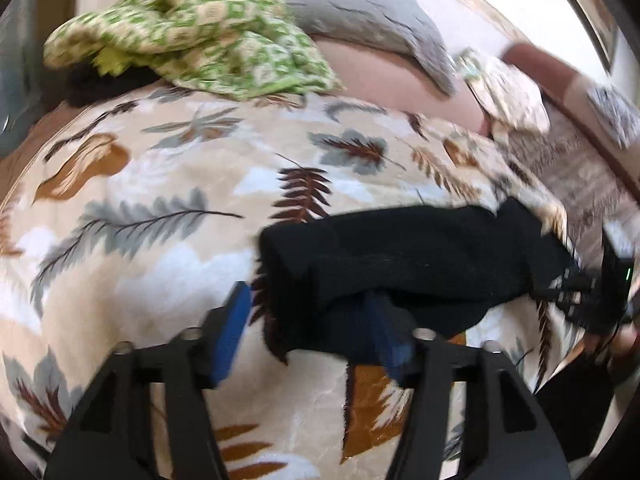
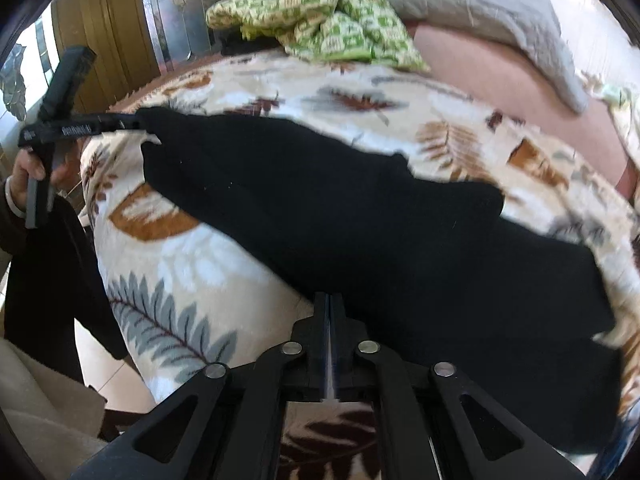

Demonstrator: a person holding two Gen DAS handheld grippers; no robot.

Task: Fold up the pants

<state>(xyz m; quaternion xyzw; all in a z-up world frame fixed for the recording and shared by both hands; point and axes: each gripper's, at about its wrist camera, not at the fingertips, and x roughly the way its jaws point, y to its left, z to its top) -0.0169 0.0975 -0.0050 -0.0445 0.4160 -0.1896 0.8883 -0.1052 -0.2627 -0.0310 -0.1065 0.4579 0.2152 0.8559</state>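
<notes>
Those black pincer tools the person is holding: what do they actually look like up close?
Each is black plastic with angular arms joined by round silver pins. The left gripper has blue padded fingers. From the right wrist view its body carries white lettering and a grey trigger handle, gripped by a dark-sleeved hand. The right gripper looks all black.

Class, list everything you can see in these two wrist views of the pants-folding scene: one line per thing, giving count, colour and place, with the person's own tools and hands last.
Black fabric pants: one, black, spread across the leaf-print blanket.
Plush leaf-print blanket: one, cream with brown, grey and orange leaves, covering the bed.
Crumpled green-and-cream patterned cloth: one, at the far edge of the blanket.
Grey quilted pillow: one, grey, beyond the blanket, beside the green cloth.
Pink sheet: one, pink, under the pillow.
Left tongs: black with blue pads, open, one pad under the pants' edge.
Right tongs: black, shut at the pants' near edge.
Person's left hand: one, gripping the left tool's handle.
</notes>
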